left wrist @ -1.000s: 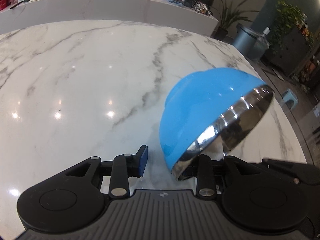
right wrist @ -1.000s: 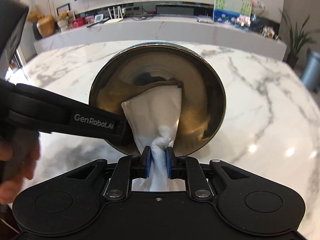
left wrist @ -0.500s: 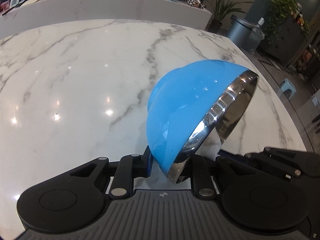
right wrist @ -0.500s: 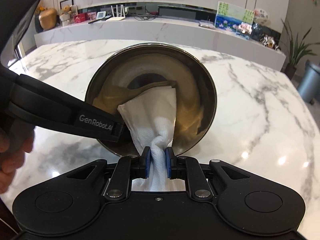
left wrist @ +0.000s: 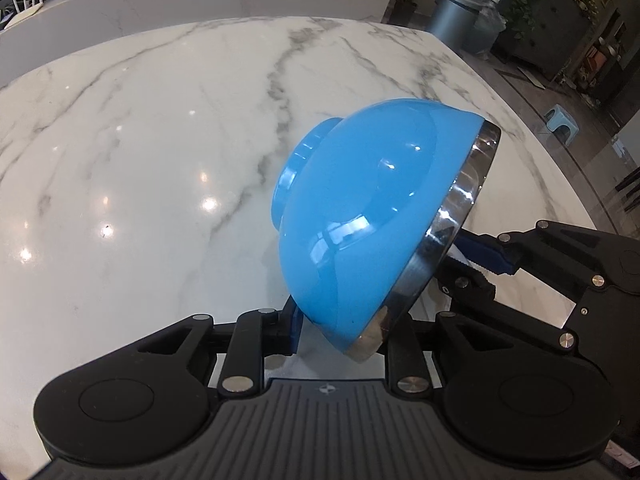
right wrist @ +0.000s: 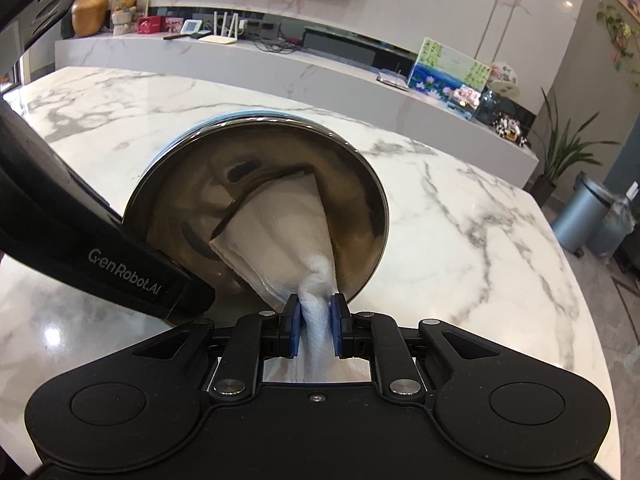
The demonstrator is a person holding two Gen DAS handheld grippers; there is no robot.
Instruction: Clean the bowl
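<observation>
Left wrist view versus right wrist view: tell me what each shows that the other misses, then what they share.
Left wrist only: the bowl's blue outside and foot ring, its rim between the left gripper's opening jaws. Right wrist only: the bowl's steel inside, with the paper towel spread against it from the right gripper's shut jaws. Both: the tilted bowl, the marble table, the opposite gripper.

In the left view the bowl (left wrist: pixel 360 216) hides its own inside and the towel. In the right view the towel (right wrist: pixel 280 236) covers part of the bowl's floor. Shelf ornaments (right wrist: pixel 120 16) are too small to tell.
</observation>
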